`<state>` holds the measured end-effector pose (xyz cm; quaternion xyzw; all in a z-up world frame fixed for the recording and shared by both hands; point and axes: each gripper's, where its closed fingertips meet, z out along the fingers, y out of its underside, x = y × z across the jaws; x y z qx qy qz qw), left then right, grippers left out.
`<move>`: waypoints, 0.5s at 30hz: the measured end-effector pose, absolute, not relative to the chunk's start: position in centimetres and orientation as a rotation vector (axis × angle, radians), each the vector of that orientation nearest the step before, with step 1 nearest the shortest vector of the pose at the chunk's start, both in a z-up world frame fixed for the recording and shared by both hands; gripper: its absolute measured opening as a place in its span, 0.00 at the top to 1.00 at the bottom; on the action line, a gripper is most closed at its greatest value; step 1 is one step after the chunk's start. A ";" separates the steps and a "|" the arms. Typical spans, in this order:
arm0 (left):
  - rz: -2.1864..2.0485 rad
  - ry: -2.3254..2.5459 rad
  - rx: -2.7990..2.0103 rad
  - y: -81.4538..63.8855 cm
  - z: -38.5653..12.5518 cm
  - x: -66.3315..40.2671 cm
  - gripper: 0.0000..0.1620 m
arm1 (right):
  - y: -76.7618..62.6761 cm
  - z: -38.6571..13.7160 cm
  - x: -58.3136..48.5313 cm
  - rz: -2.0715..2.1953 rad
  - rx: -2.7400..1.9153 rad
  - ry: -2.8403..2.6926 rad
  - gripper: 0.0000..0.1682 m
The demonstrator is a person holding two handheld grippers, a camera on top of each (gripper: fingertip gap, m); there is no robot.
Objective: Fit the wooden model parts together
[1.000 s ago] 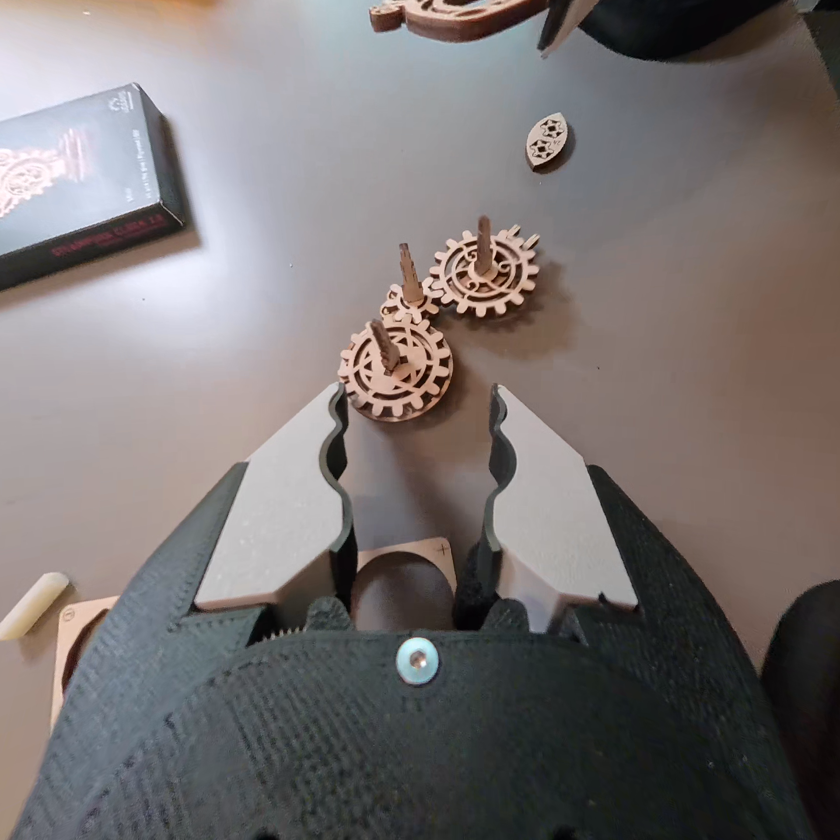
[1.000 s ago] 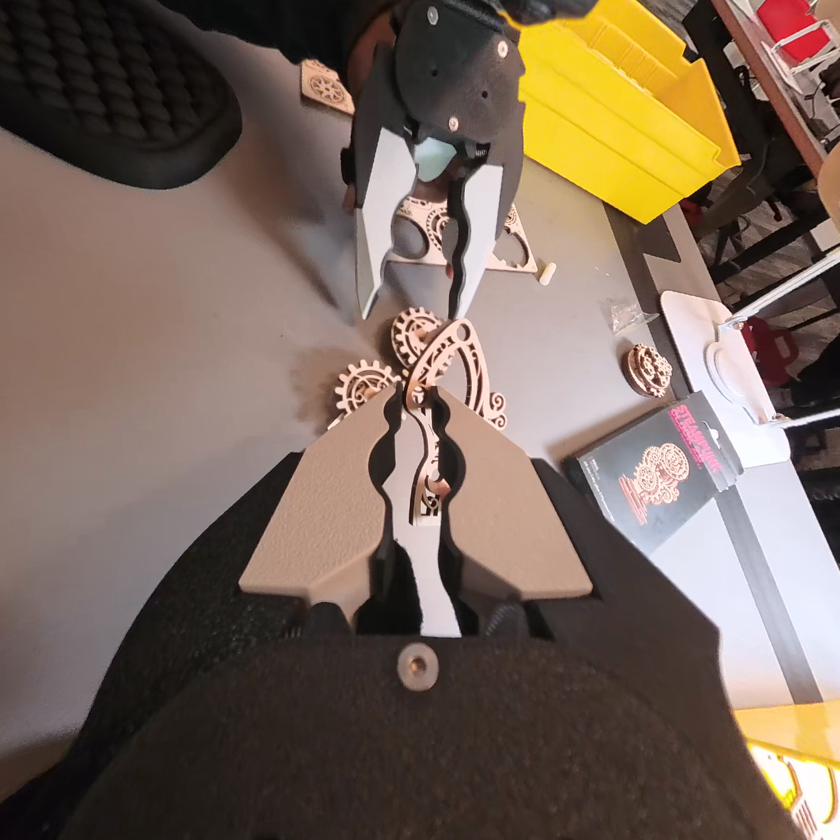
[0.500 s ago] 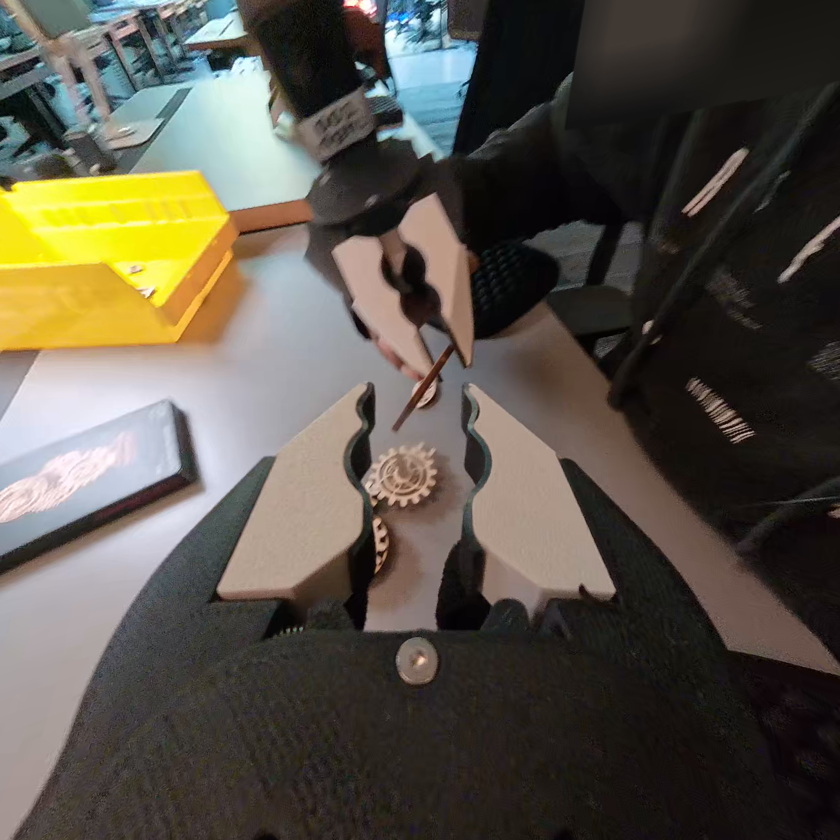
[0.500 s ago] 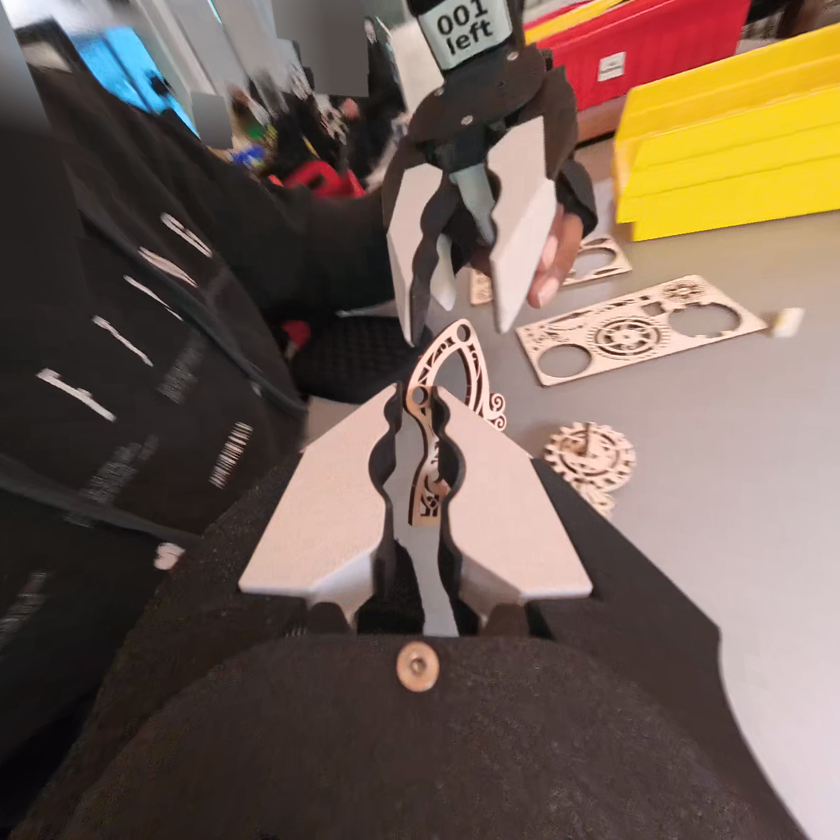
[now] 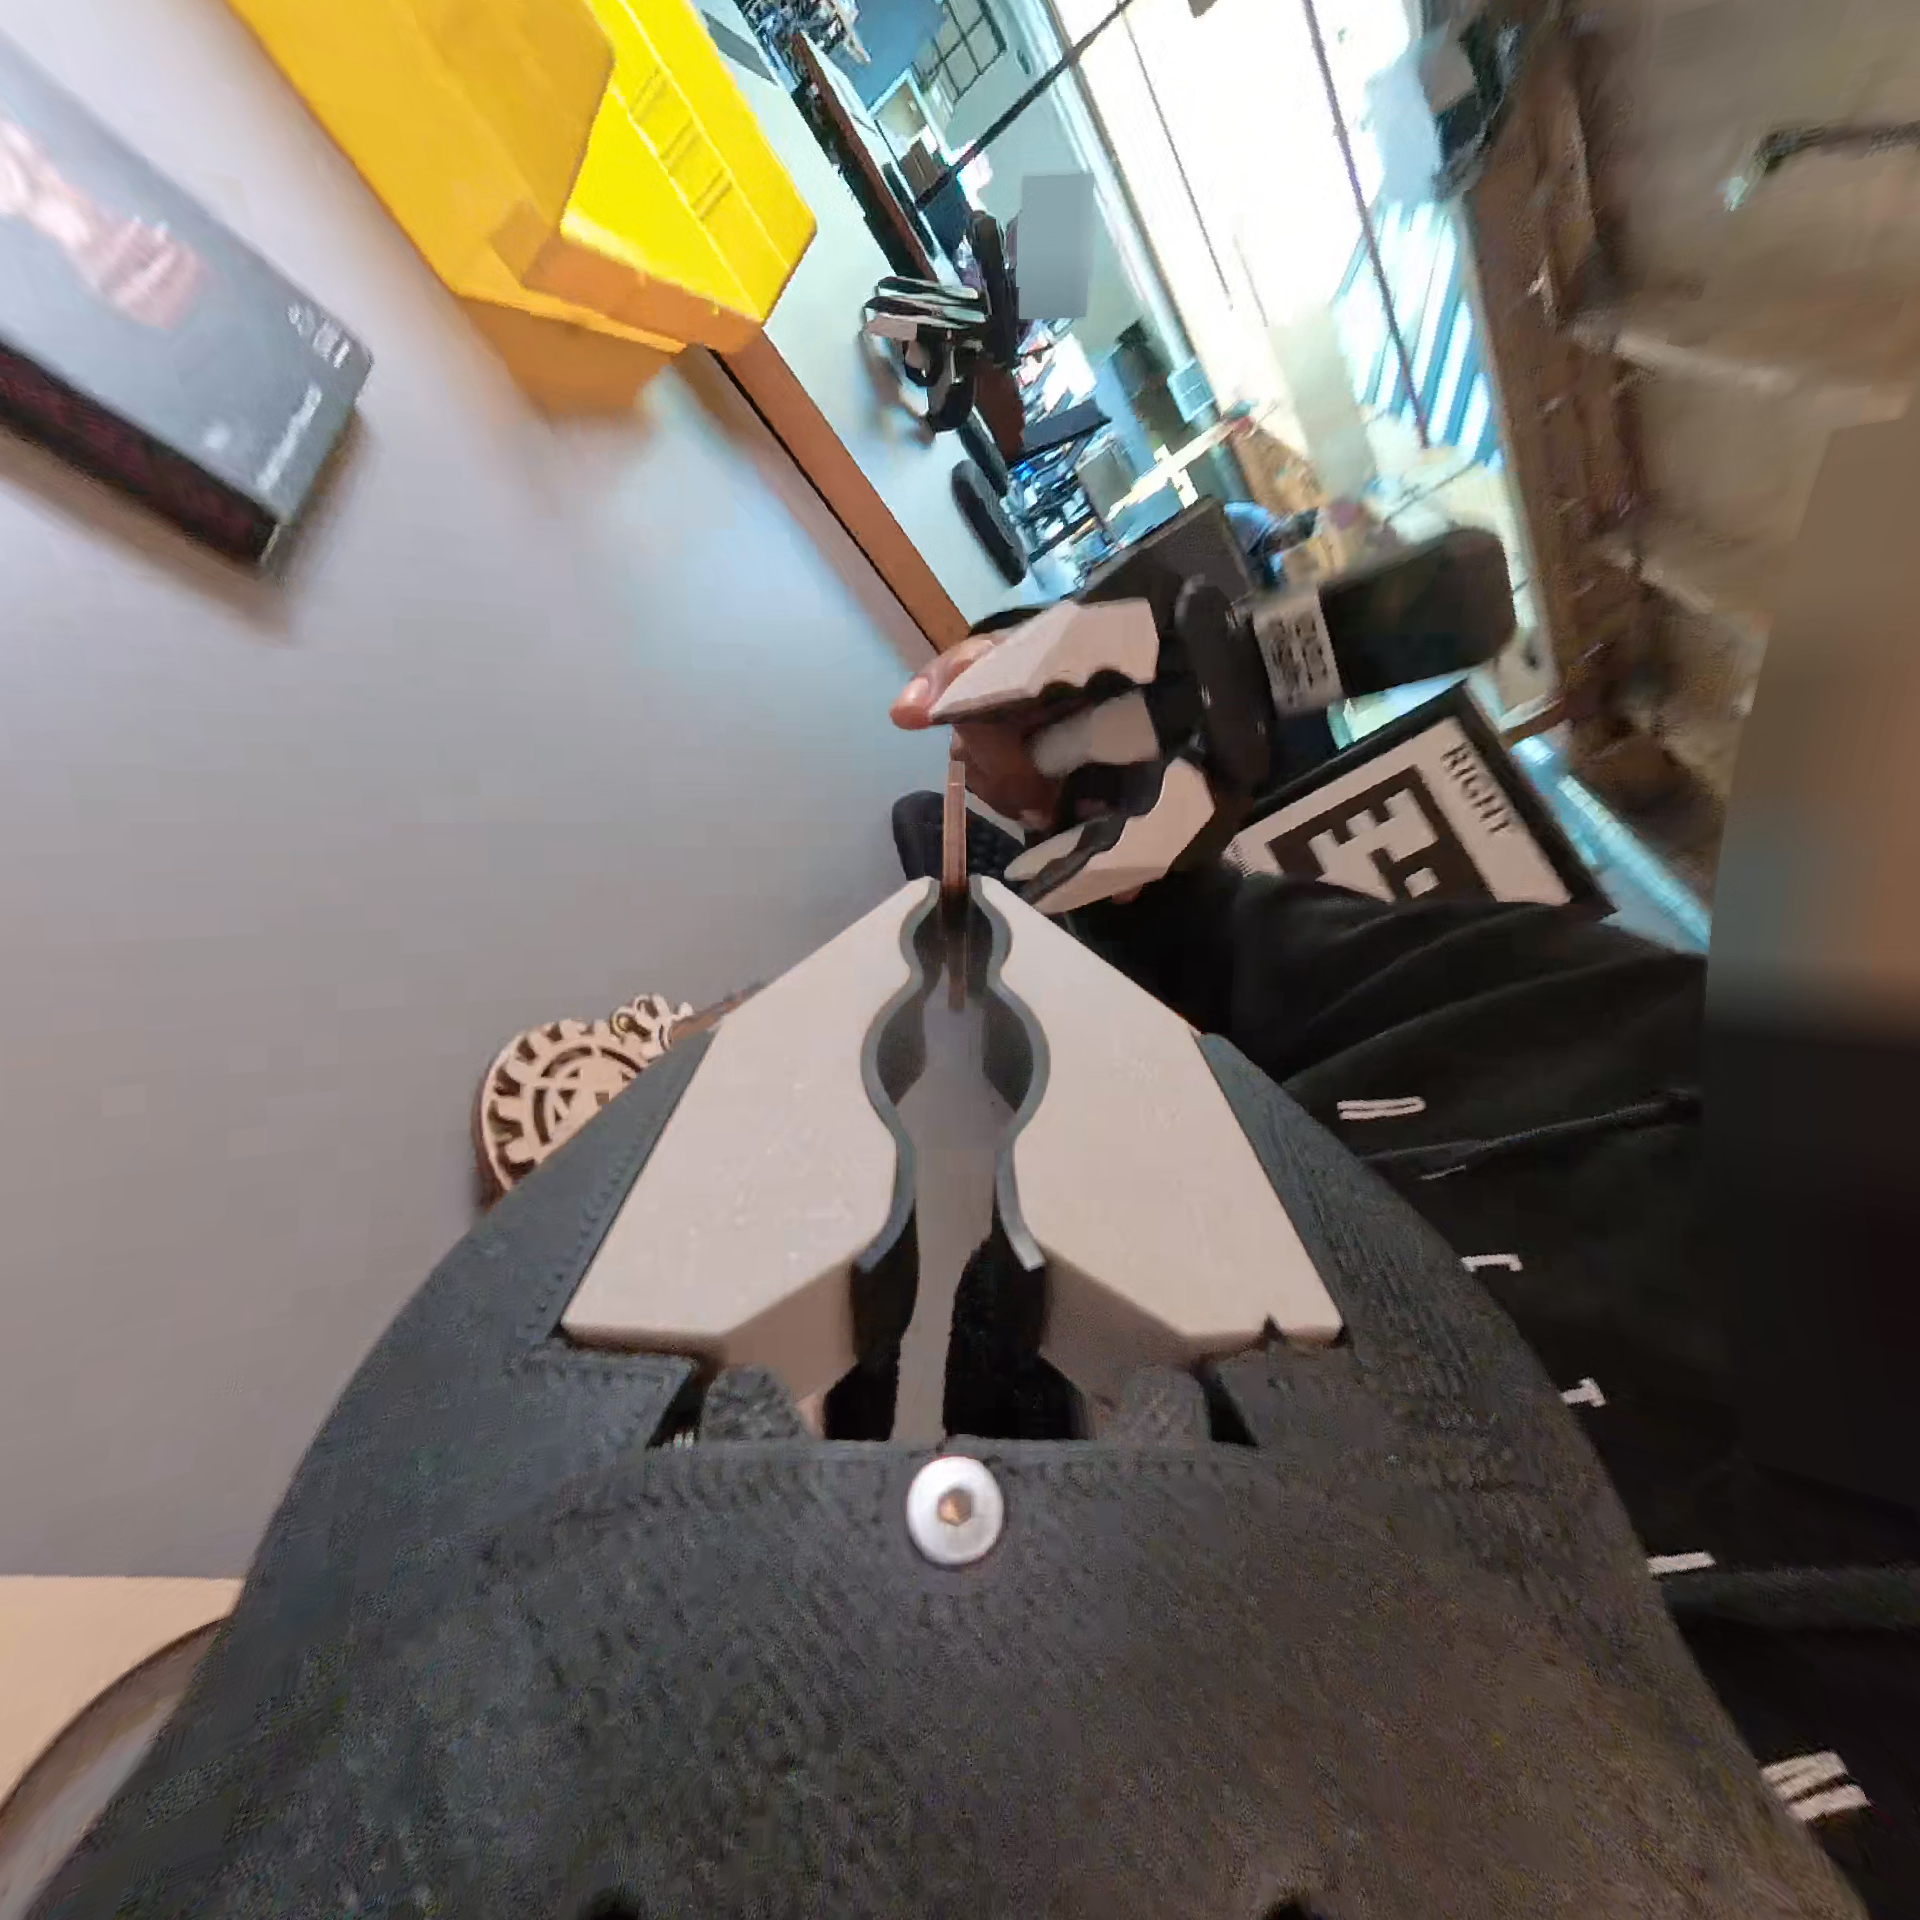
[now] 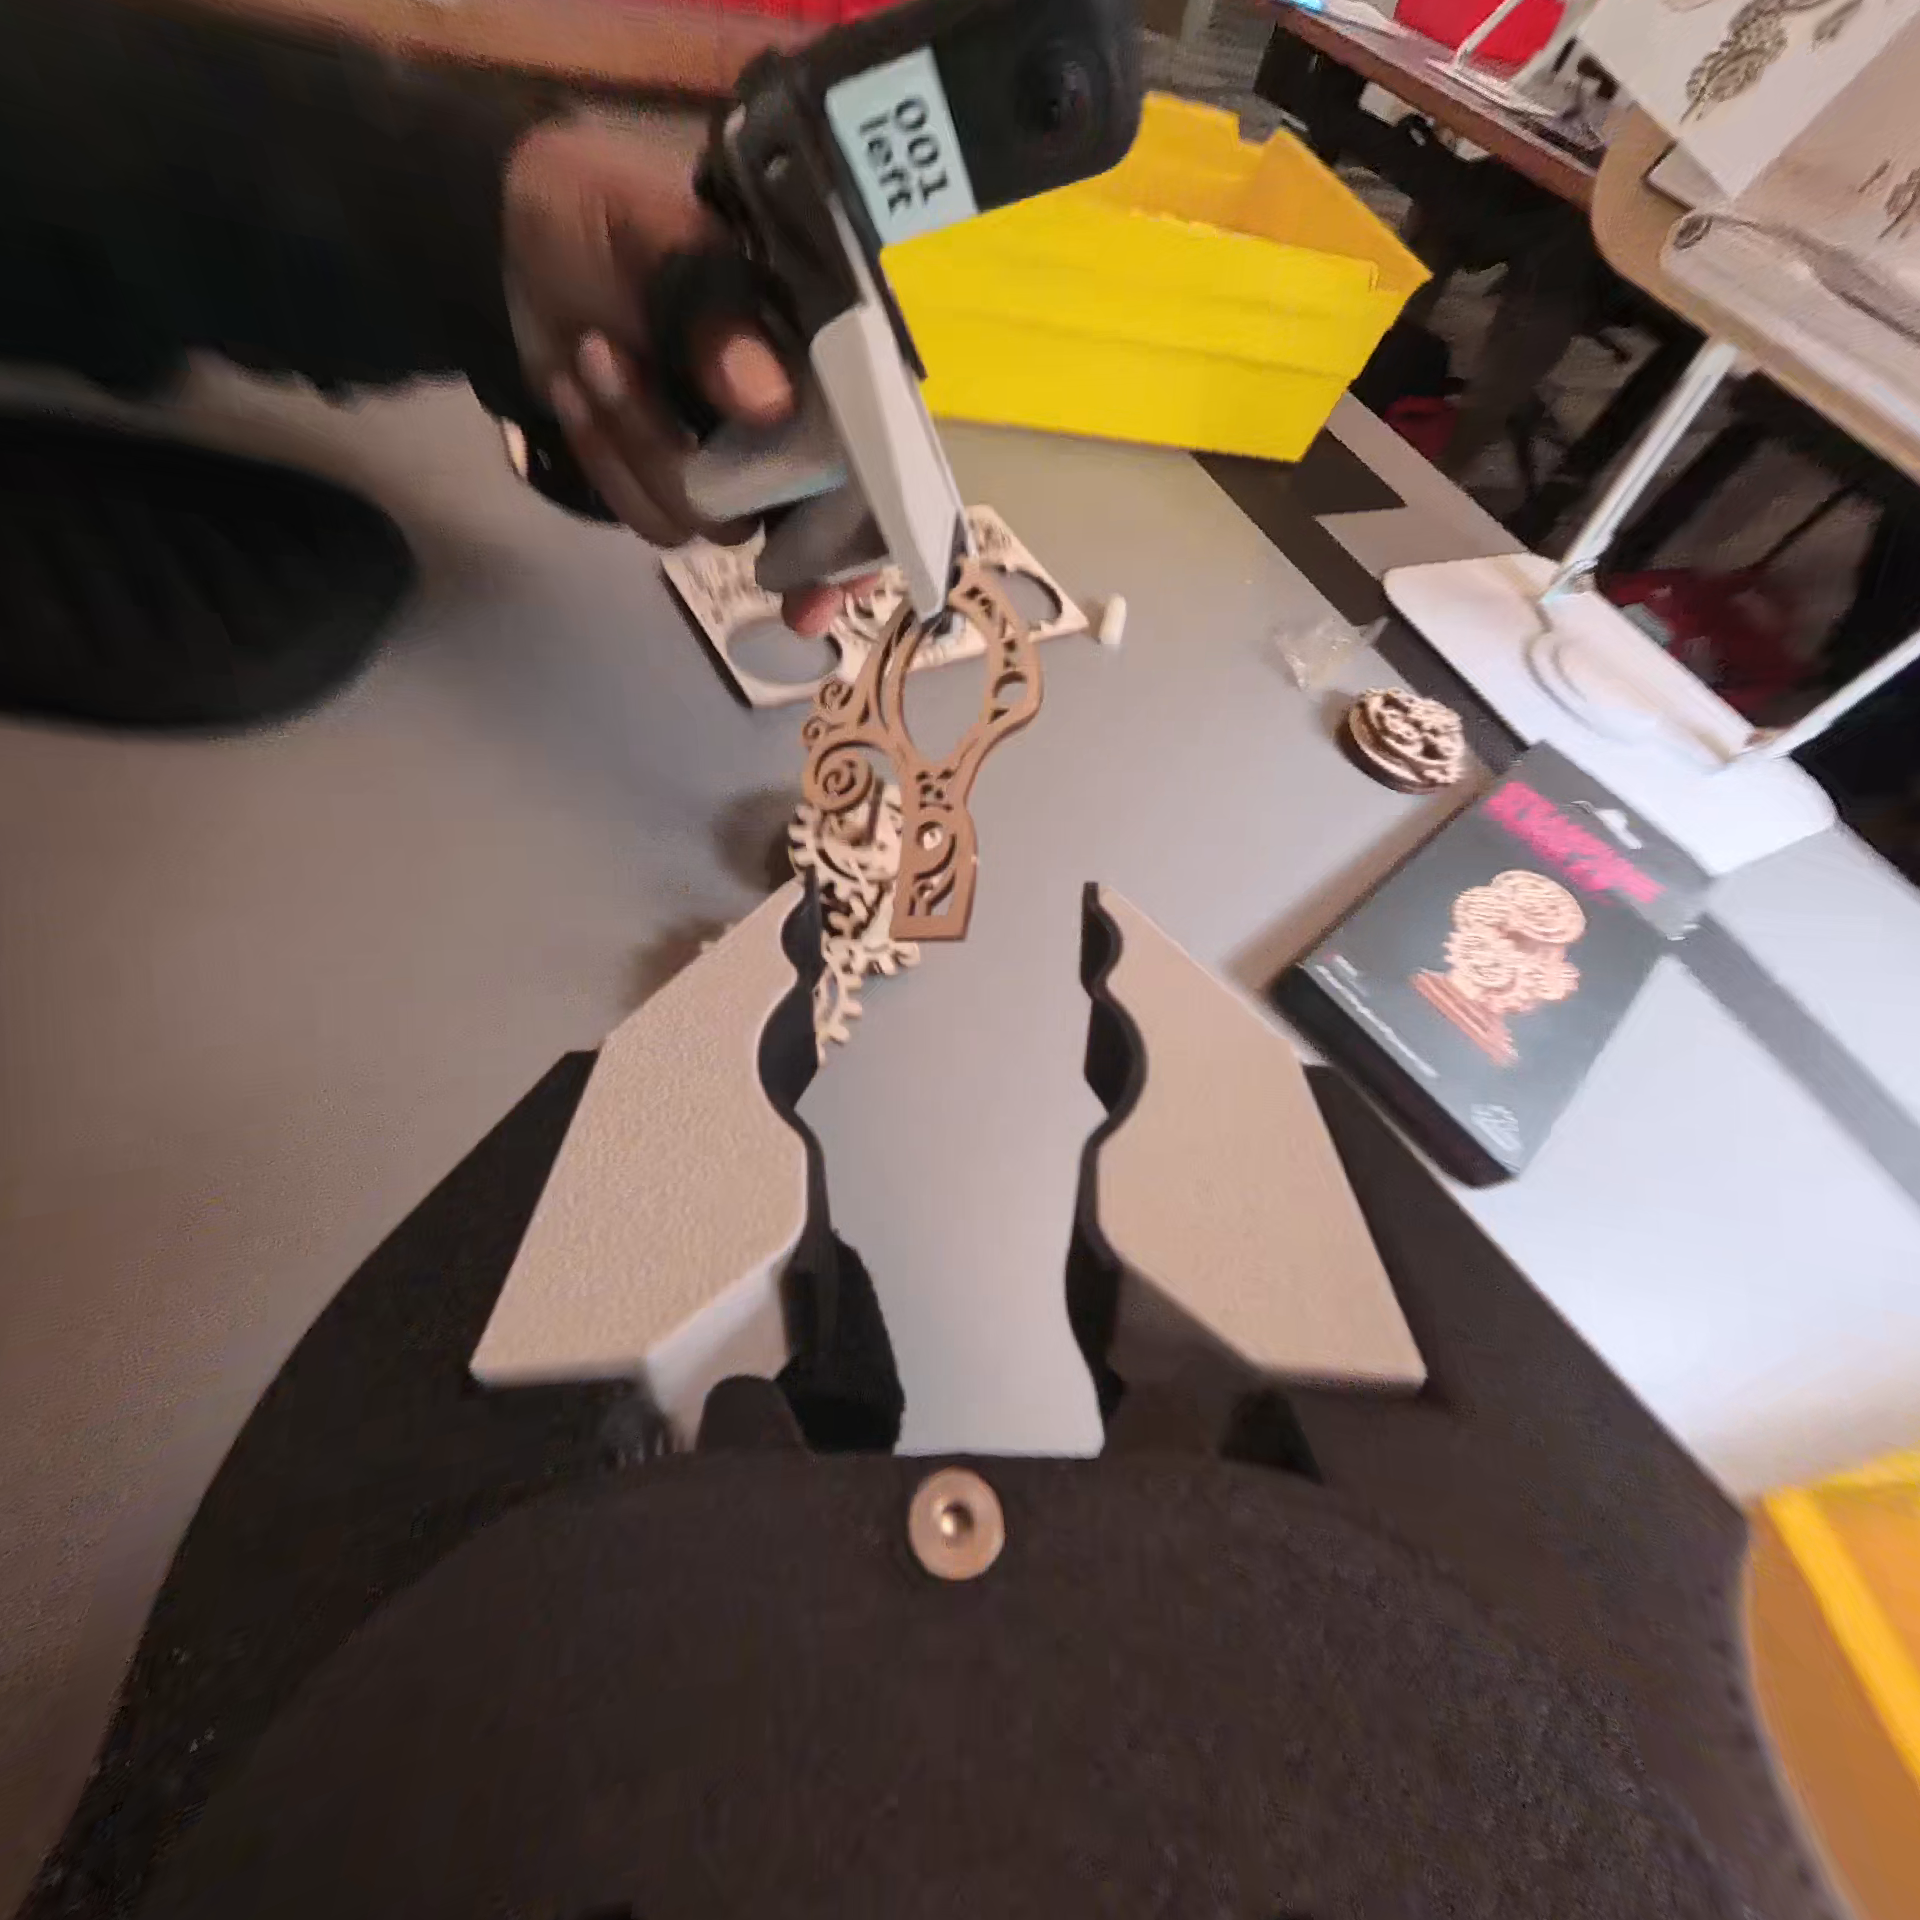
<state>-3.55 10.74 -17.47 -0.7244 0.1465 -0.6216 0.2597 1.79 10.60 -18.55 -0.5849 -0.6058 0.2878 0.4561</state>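
Left tongs [image 6: 930, 582] pinched on the ornate wooden frame piece [image 6: 925, 769], dangling it above the gear assembly [image 6: 847, 883] on the counter [image 6: 1091, 790], probably to line up; right tongs [image 6: 940, 914] agape, empty.

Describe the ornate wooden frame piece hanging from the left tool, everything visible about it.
The frame piece is a thin, flat, brown laser-cut wooden part: an openwork loop at the top, scroll curls down one side, narrowing to a stem that ends in a small rectangular slot. The left tool is shut on its top rim, and it hangs nearly upright in the air above the table, over the pale gears. The open right tool does not touch it. The left wrist view shows only its thin edge.
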 end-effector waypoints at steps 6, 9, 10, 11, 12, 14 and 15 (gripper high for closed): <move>-1.806 0.303 -1.974 10.3 -18.3 -3.1 0.99 | 10.1 -20.2 1.1 0.451 -1.335 -1.614 0.86; -1.817 0.287 -1.966 10.3 -18.2 -3.2 0.99 | 9.9 -19.9 0.6 0.466 -1.330 -1.613 0.90; -1.818 0.284 -1.960 10.4 -18.2 -3.3 0.99 | 10.0 -19.9 0.6 0.466 -1.334 -1.610 0.90; -1.810 0.296 -1.943 10.4 -18.0 -3.3 0.99 | 10.1 -19.8 0.6 0.468 -1.347 -1.603 0.90; -1.785 0.332 -1.913 10.5 -17.7 -3.4 0.99 | 10.1 -19.7 0.5 0.482 -1.364 -1.590 0.90; -1.678 0.459 -1.837 10.8 -16.9 -4.3 0.85 | 10.0 -19.4 0.6 0.555 -1.414 -1.563 0.91; -1.567 0.543 -1.801 11.2 -16.7 -5.0 0.76 | 10.1 -19.3 0.8 0.598 -1.452 -1.538 0.91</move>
